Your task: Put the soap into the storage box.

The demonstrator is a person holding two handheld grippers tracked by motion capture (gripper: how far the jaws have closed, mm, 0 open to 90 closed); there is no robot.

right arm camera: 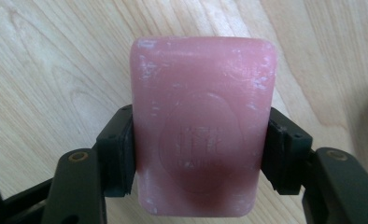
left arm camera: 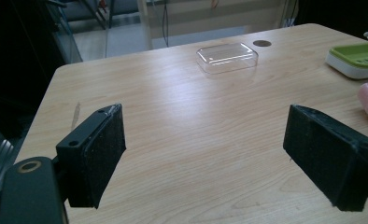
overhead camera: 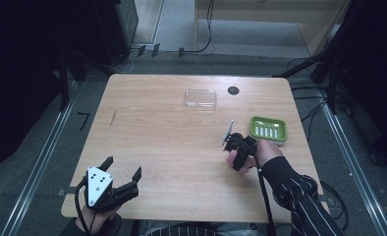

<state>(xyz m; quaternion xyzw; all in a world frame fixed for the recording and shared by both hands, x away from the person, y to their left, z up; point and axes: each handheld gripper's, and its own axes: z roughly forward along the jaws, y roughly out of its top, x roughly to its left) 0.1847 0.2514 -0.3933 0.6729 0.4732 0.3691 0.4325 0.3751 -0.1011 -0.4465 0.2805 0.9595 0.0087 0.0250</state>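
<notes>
The left gripper [overhead camera: 124, 172] sits at about seven o'clock on the table, jaws spread wide with nothing between them, the hand [overhead camera: 96, 219] gripping it from below. The right gripper [overhead camera: 233, 156], at about four o'clock, points downward, jaws clamped on the sides of a pink rectangular soap bar [right arm camera: 203, 126]; the striped-sleeved forearm [overhead camera: 294, 191] reaches in from five o'clock.

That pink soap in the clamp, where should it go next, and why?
Probably a short carry over to the green soap dish close by. The right gripper already has its fingers pressed on both sides of the pink soap, and the dish looks empty, while the left gripper waits open.
</notes>
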